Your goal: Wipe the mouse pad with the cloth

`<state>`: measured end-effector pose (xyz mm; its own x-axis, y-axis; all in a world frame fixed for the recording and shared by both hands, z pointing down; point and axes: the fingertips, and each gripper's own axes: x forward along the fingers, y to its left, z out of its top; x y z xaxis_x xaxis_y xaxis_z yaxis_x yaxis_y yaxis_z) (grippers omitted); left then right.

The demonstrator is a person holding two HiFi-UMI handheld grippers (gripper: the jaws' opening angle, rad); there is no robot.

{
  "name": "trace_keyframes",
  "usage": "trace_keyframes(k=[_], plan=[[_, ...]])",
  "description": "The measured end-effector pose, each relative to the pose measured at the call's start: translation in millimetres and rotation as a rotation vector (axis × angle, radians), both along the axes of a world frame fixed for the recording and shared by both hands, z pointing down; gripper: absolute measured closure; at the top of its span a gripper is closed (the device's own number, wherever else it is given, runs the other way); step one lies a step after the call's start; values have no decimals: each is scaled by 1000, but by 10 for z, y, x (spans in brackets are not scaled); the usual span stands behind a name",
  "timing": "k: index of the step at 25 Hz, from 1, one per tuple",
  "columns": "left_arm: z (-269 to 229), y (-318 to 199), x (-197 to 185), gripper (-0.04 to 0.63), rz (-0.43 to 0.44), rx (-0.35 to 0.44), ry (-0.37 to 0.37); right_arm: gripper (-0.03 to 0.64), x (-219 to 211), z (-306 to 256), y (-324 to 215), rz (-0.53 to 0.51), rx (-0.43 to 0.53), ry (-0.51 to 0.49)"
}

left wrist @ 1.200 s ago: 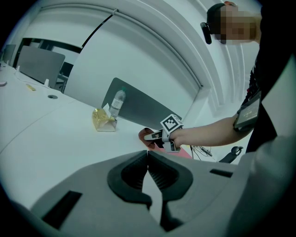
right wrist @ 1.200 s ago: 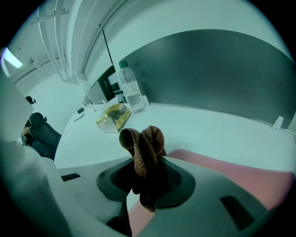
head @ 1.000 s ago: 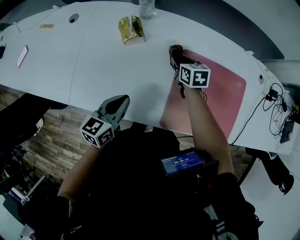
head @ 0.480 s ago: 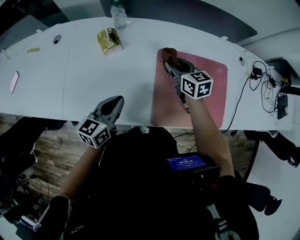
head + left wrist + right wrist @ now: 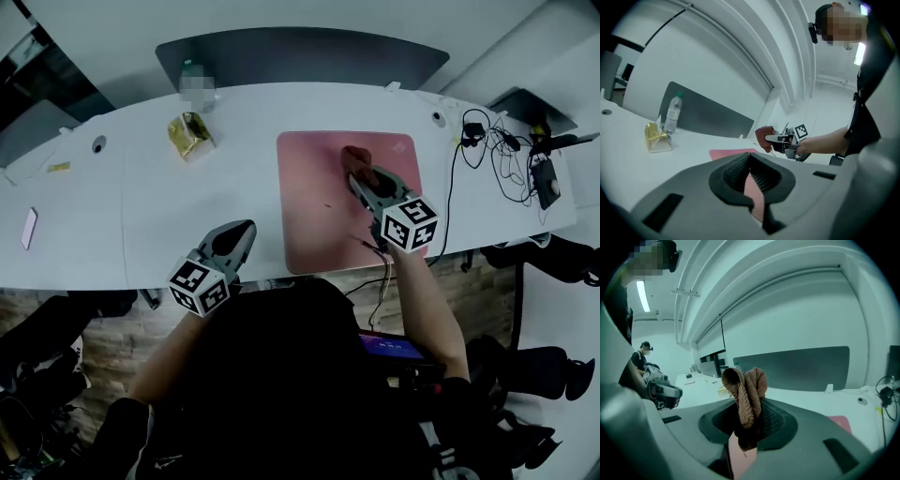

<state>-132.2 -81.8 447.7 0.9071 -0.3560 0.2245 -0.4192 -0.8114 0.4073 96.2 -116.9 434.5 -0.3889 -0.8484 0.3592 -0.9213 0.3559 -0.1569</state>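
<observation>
Clamping the brown knitted cloth (image 5: pixel 354 156) as a folded wad that is poking lengthwise from its tips toward the far edge of the pink rectangular mouse pad (image 5: pixel 309 206), the right hand-held gripper (image 5: pixel 360 178) is holding it over the pad ready for wiping, while the left hand-held gripper (image 5: pixel 241 230) is idling, jaws together and empty.

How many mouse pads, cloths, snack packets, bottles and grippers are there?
pink rectangular mouse pad: 1
brown knitted cloth: 1
gold foil snack packet: 1
clear plastic water bottle: 1
left hand-held gripper and right hand-held gripper: 2
Total: 6
</observation>
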Motion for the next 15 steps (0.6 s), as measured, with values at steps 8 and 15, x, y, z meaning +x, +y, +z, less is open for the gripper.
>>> trace_keyframes(k=[8, 15], plan=[[-142, 161, 399, 586, 129, 51, 21, 502, 280, -104, 812, 110, 75, -17], [-165, 338, 667, 586, 212, 51, 17, 502, 361, -65, 1371, 215, 95, -52]])
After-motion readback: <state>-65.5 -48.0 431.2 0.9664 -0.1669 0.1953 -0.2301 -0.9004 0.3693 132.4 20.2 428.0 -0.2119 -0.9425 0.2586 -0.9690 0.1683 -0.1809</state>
